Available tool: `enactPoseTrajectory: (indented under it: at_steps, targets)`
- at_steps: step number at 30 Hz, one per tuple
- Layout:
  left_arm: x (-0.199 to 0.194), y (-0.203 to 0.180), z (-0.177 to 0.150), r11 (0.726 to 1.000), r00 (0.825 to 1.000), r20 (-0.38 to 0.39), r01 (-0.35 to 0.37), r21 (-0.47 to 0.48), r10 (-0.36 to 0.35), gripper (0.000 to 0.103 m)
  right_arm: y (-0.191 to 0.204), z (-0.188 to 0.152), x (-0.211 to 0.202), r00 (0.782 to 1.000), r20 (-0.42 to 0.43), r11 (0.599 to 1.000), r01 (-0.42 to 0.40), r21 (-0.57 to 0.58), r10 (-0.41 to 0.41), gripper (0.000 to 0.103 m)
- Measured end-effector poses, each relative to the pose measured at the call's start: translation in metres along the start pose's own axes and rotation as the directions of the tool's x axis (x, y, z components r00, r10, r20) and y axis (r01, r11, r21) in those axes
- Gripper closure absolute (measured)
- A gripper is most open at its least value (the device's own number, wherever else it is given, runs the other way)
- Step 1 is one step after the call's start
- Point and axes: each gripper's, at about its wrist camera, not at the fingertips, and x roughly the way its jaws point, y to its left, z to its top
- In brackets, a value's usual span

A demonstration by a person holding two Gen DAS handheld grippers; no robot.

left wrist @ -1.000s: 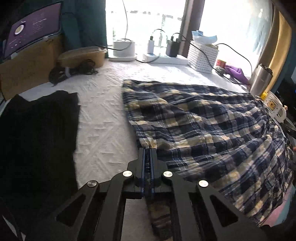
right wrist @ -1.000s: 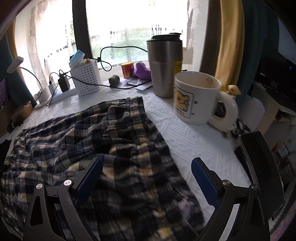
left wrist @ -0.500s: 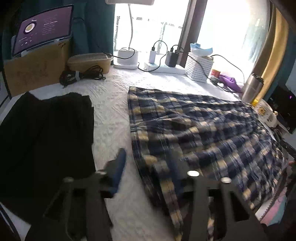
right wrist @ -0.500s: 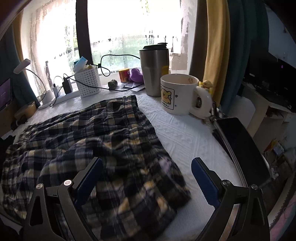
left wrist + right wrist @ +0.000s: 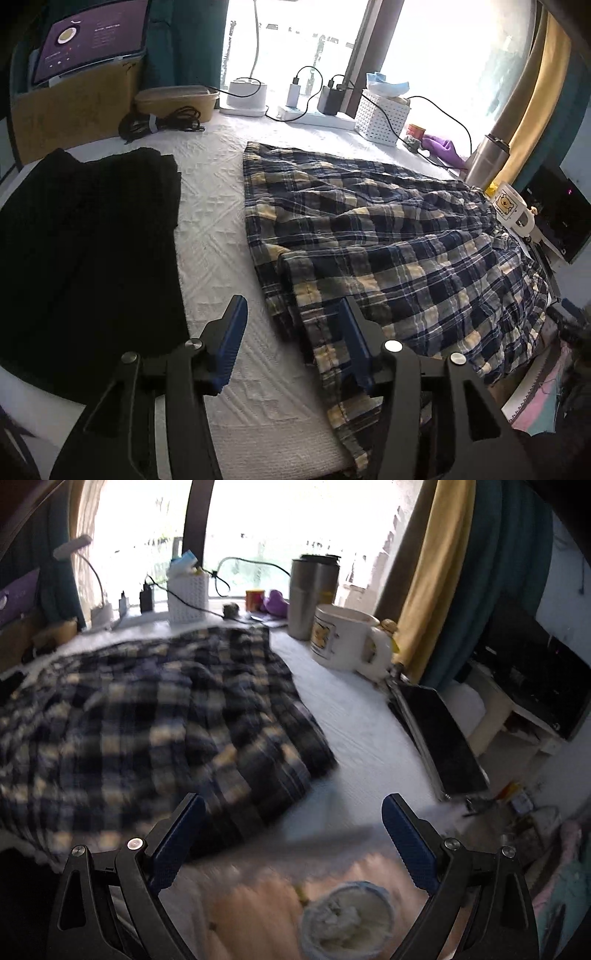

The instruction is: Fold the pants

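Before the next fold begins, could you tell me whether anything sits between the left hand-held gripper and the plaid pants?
Nothing visible does. The left hand-held gripper hangs open over the near hem of the plaid pants, and the black garment lies apart on its left.

Left gripper [image 5: 291, 334] fingers spread wide and holding nothing, right gripper [image 5: 293, 834] fingers likewise parted and bare

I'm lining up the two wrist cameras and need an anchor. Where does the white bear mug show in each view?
Left wrist: the white bear mug sits at the far right edge, past the plaid pants.
Right wrist: the mug is upper centre-right, on the white cover right of the pants.
Shared landmark: the steel tumbler standing just behind the mug.
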Motion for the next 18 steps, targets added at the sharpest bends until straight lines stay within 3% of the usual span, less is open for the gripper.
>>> enactPoseTrajectory:
  at_steps: [8,18]
  targets:
    - [0.012,-0.013,-0.002,1.000,1.000,-0.030,0.007,0.016,-0.006,0.052,0.001,-0.019,0.008,0.999,-0.030,0.996,0.033,-0.079,-0.035,0.006]
    - [0.011,-0.015,-0.002,1.000,0.999,-0.032,0.011,0.024,-0.010,0.052,0.048,-0.030,0.005,0.999,0.009,0.968,-0.047,-0.247,0.050,0.006]
